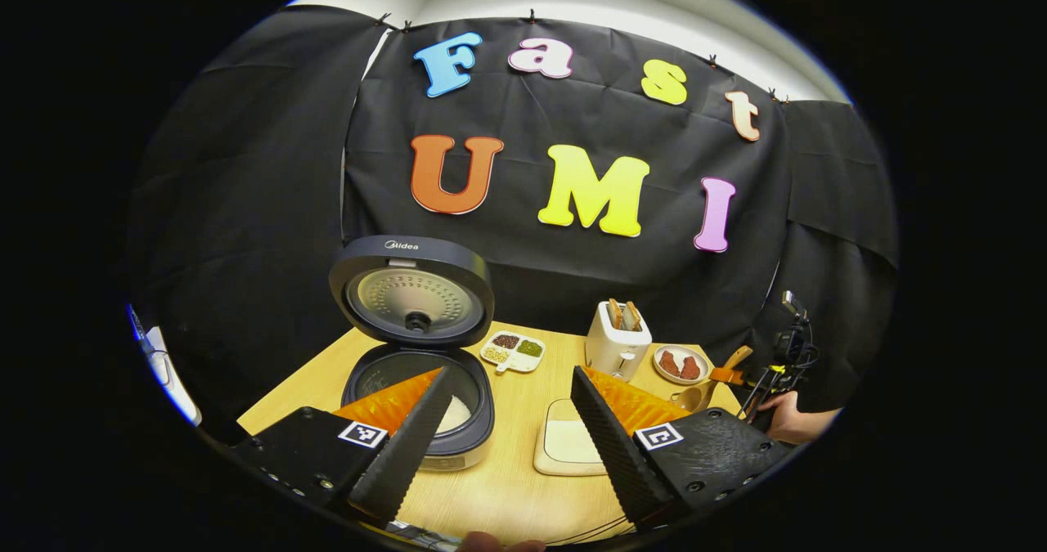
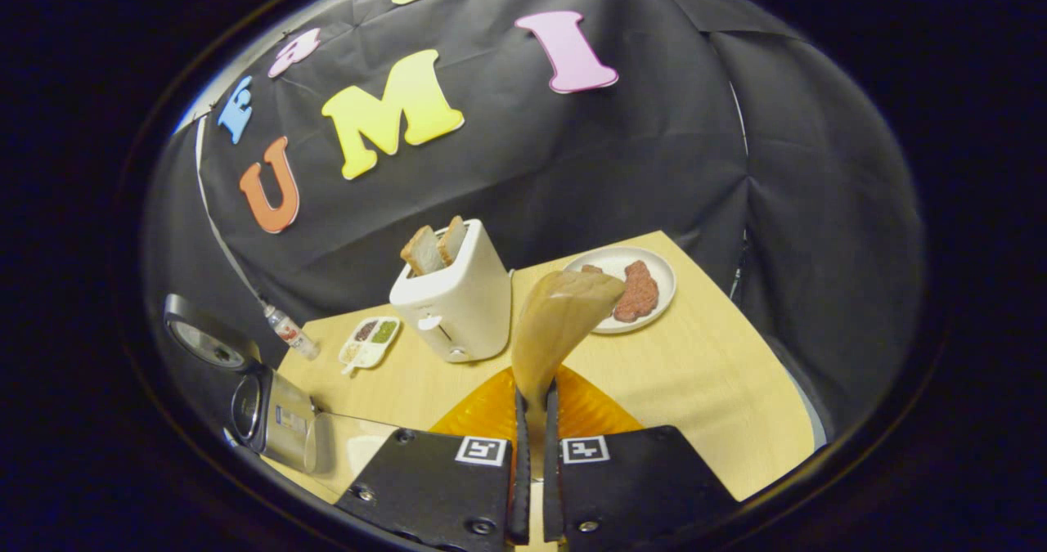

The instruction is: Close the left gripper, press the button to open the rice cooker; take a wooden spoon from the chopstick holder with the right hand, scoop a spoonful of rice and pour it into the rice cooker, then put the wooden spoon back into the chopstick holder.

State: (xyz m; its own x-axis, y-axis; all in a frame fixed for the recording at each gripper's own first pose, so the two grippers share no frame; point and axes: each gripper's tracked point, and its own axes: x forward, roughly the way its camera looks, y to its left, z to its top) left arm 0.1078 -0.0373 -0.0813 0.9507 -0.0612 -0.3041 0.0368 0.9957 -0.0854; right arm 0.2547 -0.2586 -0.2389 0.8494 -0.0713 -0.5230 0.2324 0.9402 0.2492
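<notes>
Left gripper (image 1: pixel 509 421) apart above open rice cooker (image 1: pixel 419 388); right gripper (image 2: pixel 532 421) clamps wooden spoon (image 2: pixel 560 315), seemingly empty.

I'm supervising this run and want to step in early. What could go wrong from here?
The right tool pinches the wooden spoon low on its thin handle, so it may twist or slip. The toaster stands close beside the spoon and could get knocked. The open left tool hovers near the rice cooker, crowding the pour.

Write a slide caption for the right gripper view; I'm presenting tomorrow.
Right tool shut on the wooden spoon, raised before toaster and plate.
</notes>
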